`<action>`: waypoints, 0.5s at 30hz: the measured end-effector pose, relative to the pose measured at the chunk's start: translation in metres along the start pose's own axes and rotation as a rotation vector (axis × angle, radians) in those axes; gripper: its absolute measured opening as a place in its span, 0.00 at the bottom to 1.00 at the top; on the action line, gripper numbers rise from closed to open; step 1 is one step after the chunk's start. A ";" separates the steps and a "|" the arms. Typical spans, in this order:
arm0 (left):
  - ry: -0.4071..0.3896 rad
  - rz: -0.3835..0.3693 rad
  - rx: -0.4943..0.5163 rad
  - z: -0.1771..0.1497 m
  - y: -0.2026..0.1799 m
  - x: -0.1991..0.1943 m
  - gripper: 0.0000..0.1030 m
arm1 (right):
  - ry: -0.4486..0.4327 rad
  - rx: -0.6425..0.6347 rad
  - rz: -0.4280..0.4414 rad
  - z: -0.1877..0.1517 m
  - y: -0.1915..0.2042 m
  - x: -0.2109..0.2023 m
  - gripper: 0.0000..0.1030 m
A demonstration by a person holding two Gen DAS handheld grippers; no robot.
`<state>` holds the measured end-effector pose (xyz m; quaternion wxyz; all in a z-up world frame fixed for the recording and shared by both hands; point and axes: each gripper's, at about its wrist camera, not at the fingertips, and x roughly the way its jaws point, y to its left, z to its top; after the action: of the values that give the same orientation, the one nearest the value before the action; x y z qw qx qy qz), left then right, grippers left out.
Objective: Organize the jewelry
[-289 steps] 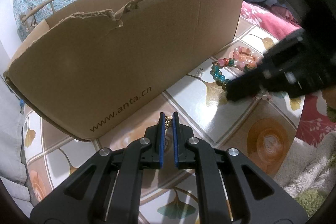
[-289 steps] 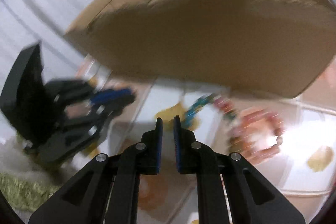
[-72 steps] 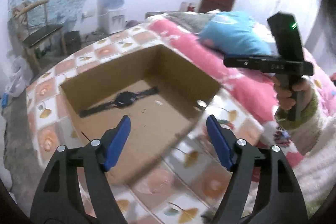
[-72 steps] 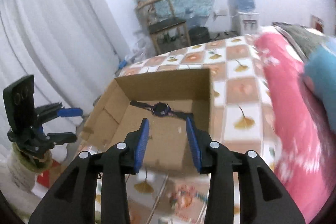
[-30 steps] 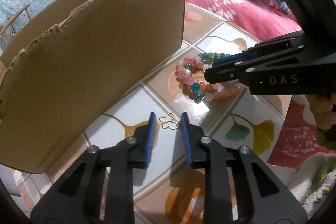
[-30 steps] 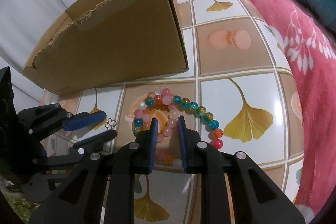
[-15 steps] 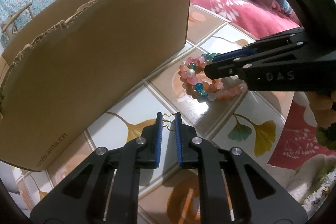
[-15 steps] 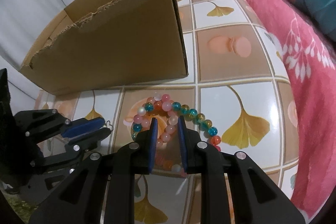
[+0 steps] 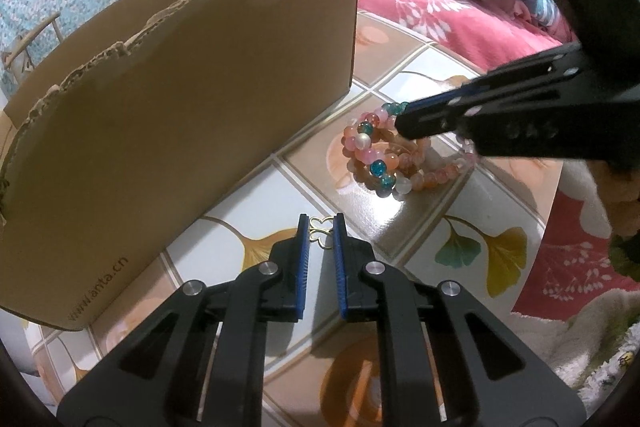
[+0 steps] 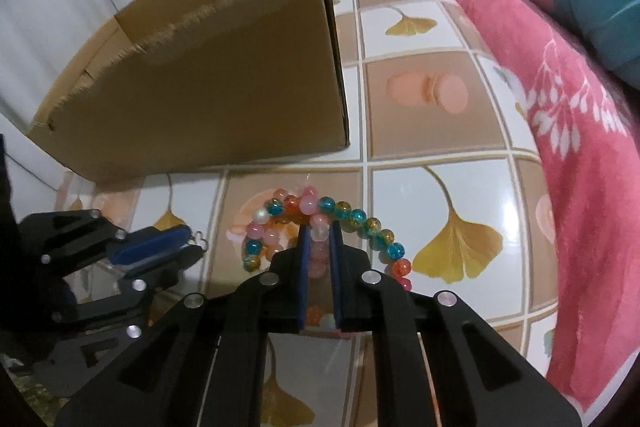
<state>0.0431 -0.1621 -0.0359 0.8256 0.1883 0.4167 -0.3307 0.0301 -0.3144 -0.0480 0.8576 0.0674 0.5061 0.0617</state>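
Both pairs of jaws have narrowed since a second ago; the left gripper (image 9: 320, 233) now pinches the gold clover charm (image 9: 319, 235) on the tiled tabletop beside the cardboard box (image 9: 168, 115); the right gripper (image 10: 319, 241) is closing on the beaded bracelets (image 10: 320, 223) near the box's corner; both pieces look ready to lift in.

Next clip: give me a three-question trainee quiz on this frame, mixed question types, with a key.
1. True or false: the beaded bracelets lie inside the cardboard box.
2. What sits between the pads of the left gripper? A) gold clover charm B) watch C) ring
3. Fill in: the closing right gripper has a pale ____ between its pads.

Key: 1 false, they lie on the tiled tabletop outside the box; 2 A; 3 bead.
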 end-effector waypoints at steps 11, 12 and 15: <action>-0.019 0.014 0.020 -0.003 -0.001 -0.005 0.10 | -0.052 -0.025 0.000 0.006 0.002 -0.029 0.09; -0.021 0.014 0.020 -0.003 -0.001 -0.006 0.10 | -0.057 -0.027 -0.001 0.006 0.001 -0.032 0.09; -0.030 0.017 0.020 -0.004 -0.001 -0.010 0.10 | -0.074 -0.029 -0.006 0.006 0.003 -0.040 0.09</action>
<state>0.0357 -0.1569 -0.0302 0.8325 0.1952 0.3991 -0.3309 0.0162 -0.3191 -0.0104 0.8768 0.0555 0.4734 0.0638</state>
